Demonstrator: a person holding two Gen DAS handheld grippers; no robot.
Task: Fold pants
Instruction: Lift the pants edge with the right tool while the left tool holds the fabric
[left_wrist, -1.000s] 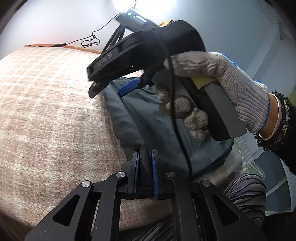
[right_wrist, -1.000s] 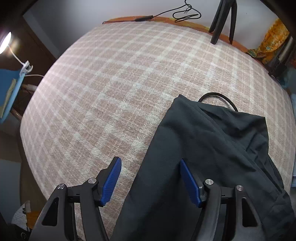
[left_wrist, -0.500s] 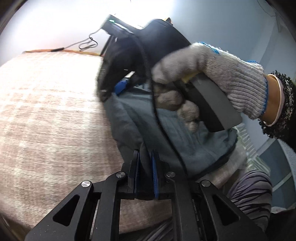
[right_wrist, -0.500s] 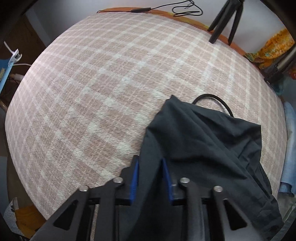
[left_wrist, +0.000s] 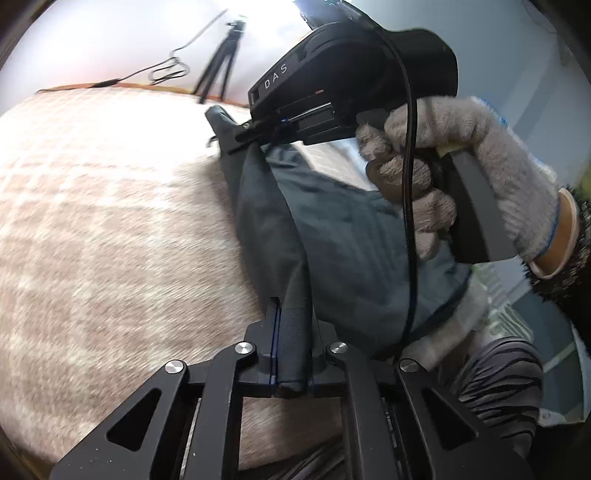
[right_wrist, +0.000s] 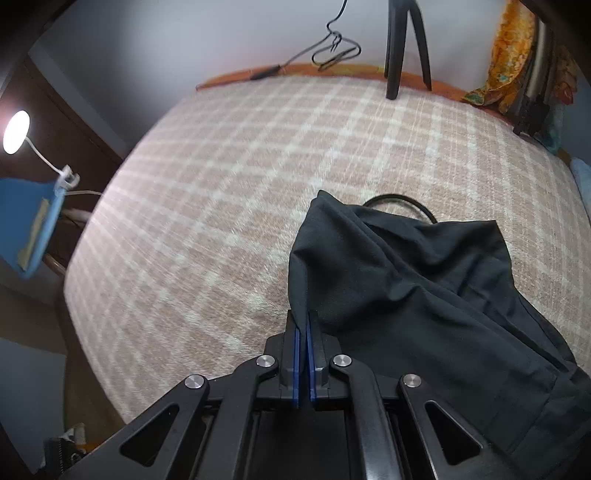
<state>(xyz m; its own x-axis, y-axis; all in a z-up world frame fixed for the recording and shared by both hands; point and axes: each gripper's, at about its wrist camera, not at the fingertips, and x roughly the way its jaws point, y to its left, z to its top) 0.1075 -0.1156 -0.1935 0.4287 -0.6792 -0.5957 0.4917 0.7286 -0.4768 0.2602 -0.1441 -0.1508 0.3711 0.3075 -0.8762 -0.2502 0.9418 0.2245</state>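
Observation:
Dark grey pants (left_wrist: 343, 236) lie bunched at the right side of a checked pink blanket (right_wrist: 258, 184). My left gripper (left_wrist: 291, 321) pinches a thick fold of the pants at their near edge, and its jaws are still closing on the cloth. My right gripper (right_wrist: 303, 321) grips a thin edge of the pants (right_wrist: 424, 288); its jaws are closing with the fabric between the blue pads, and the cloth rises in a peak ahead of them. In the left wrist view a gloved hand (left_wrist: 461, 158) holds the right gripper (left_wrist: 255, 136) over the far end of the pants.
A black cable loop (right_wrist: 399, 201) pokes out from behind the pants. A black tripod (right_wrist: 402, 37) and a thin wire stand at the bed's far edge. A lamp (right_wrist: 16, 131) shines at the left. Striped clothing of the person (left_wrist: 498, 376) is at the near right.
The right gripper's jaws went from wide open around the pants' edge to pinched on it, and it lifted the cloth. The left gripper stayed clamped on its fold.

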